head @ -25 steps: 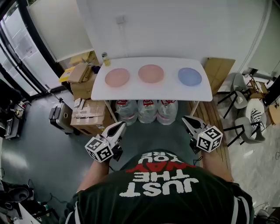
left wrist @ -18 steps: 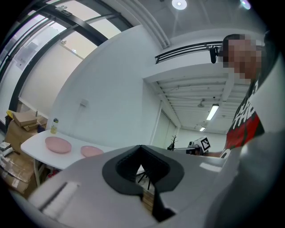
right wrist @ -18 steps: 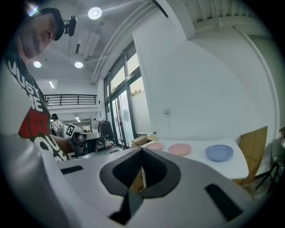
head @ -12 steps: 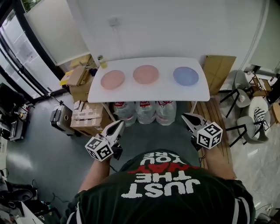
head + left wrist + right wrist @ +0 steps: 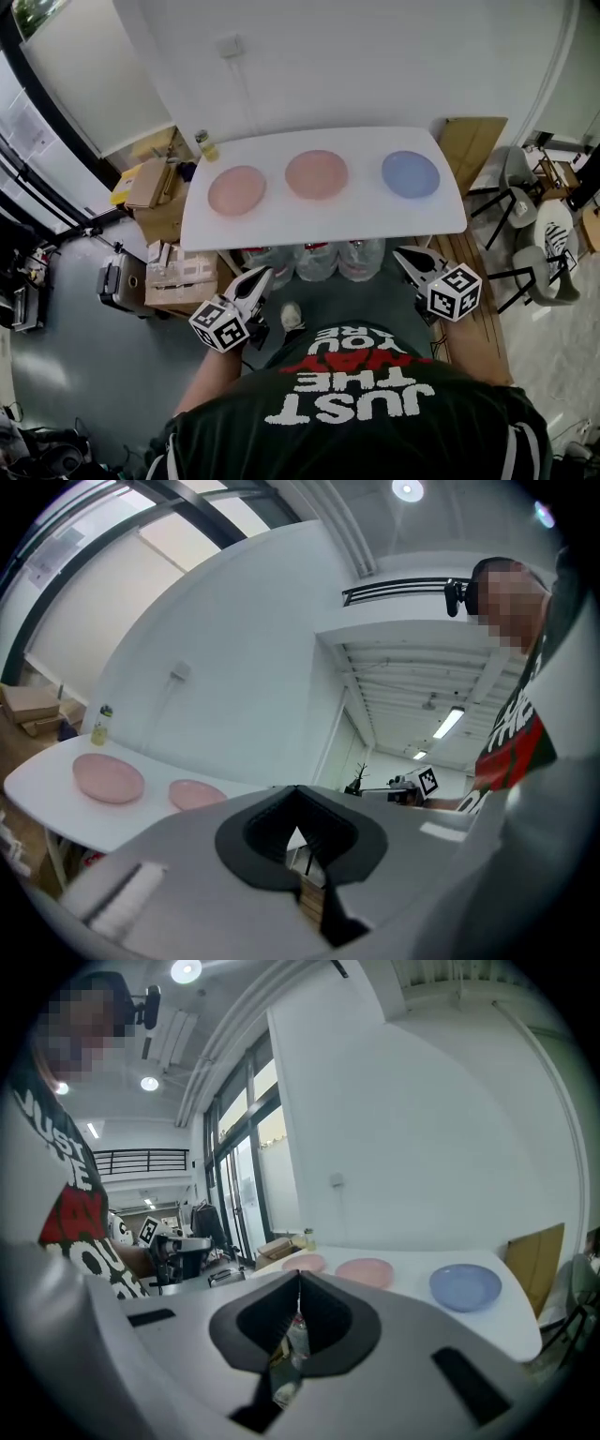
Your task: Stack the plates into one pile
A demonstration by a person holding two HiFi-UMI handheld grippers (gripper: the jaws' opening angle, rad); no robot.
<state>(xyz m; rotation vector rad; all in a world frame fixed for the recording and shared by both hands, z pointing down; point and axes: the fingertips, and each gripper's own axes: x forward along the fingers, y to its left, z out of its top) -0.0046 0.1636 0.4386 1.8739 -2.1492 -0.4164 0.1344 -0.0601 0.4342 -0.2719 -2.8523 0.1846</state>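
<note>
Three plates lie in a row on a white table [image 5: 319,220]: a pink plate [image 5: 236,190] at the left, a second pink plate [image 5: 317,174] in the middle, a blue plate [image 5: 411,173] at the right. Both grippers hang short of the table's near edge. My left gripper [image 5: 260,276] is shut and empty, below the left pink plate [image 5: 109,777]. My right gripper [image 5: 401,256] is shut and empty, below the blue plate [image 5: 465,1286]. In the right gripper view the middle pink plate [image 5: 365,1270] shows beyond the closed jaws.
A small bottle [image 5: 205,147] stands at the table's far left corner. Large water bottles [image 5: 319,262] sit under the table. Cardboard boxes [image 5: 178,272] pile up at the left, flat cardboard [image 5: 469,141] leans at the right, and chairs [image 5: 534,258] stand further right.
The table and plates have drawn closer and lower in the head view as the person stepped toward them. Both grippers now sit nearer the table's edge, still shut.
</note>
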